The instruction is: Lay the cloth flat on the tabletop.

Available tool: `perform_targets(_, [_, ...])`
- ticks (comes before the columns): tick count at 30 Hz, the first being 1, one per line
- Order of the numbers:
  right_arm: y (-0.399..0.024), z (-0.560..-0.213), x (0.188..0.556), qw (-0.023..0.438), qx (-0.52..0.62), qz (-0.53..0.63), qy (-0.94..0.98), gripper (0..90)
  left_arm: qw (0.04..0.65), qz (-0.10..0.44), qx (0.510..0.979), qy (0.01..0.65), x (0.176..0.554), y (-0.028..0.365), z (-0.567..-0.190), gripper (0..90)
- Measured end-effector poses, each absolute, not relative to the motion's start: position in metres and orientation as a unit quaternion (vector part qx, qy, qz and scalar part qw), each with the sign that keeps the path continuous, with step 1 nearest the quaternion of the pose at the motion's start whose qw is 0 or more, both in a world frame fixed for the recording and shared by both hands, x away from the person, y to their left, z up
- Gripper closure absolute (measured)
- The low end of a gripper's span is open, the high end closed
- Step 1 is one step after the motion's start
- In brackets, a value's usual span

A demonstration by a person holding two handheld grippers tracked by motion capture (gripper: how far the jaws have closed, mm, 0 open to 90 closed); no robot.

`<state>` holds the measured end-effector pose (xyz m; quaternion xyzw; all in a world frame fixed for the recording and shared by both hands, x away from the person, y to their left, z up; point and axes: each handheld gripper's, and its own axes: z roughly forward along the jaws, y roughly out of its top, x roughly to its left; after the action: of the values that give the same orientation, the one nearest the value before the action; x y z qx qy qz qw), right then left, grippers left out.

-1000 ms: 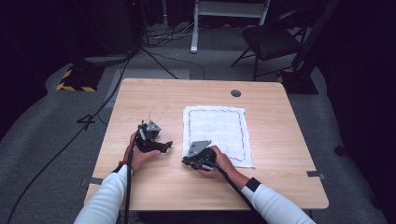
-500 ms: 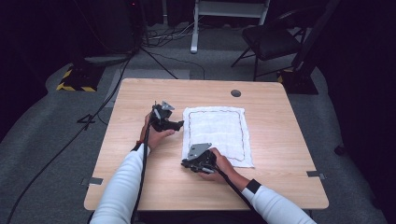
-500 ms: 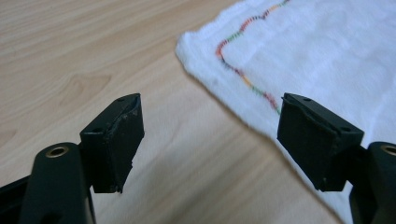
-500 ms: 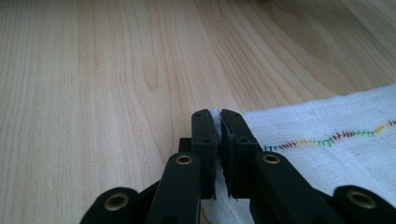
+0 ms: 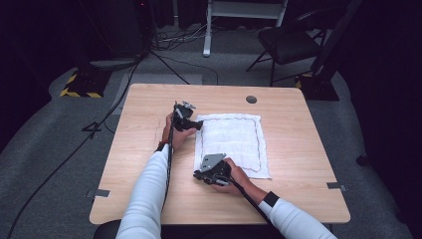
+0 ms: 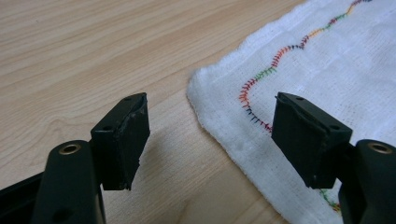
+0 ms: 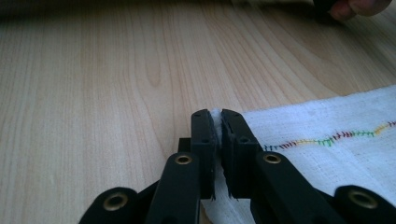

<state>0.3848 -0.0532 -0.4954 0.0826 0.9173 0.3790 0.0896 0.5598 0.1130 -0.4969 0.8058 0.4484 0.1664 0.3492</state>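
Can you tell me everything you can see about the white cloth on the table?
The white cloth is a thin, woven-looking rectangle lying flat and spread out on the wooden table. A wavy line of rainbow-coloured stitching runs around it just inside the edge. The right gripper is shut on its near left corner, pinching a bit of white fabric. The left gripper sits open at the far left corner, its jaws either side of it, not pressing.

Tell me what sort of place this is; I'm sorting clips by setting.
Probably a recording studio or lab, not a home: black-curtained walls, cables trailing over grey carpet, hazard tape on a stand base, and one bare table with a cloth.
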Motion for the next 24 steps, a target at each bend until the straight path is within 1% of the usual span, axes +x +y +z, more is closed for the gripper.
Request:
perform_targets(7, [-0.0539, -0.4958, 0.3856, 0.087, 0.082, 0.381, 0.917, 84.4, 0.345, 0.164, 0.811, 0.444, 0.5622, 0.1095, -0.5006, 28.6])
perform_targets(11, [-0.0538, -0.4958, 0.3854, 0.088, 0.081, 0.381, 0.917, 84.3, 0.347, 0.162, 0.813, 0.439, 0.5619, 0.1080, -0.5004, 31.5])
perform_targets(14, [-0.0537, -0.4958, 0.3852, 0.089, 0.081, 0.381, 0.917, 84.3, 0.349, 0.156, 0.820, 0.426, 0.5613, 0.1074, -0.4992, 40.7])
perform_targets(17, [-0.0536, -0.4957, 0.3852, 0.089, 0.082, 0.380, 0.917, 84.3, 0.354, 0.144, 0.830, 0.406, 0.5614, 0.1065, -0.4975, 56.2])
perform_targets(22, [-0.0533, -0.4959, 0.3856, 0.088, 0.084, 0.382, 0.916, 84.4, 0.360, 0.125, 0.836, 0.396, 0.5622, 0.1088, -0.4966, 79.9])
perform_targets(24, [-0.0531, -0.4959, 0.3863, 0.086, 0.086, 0.383, 0.916, 84.5, 0.360, 0.121, 0.837, 0.394, 0.5620, 0.1109, -0.4963, 83.3])
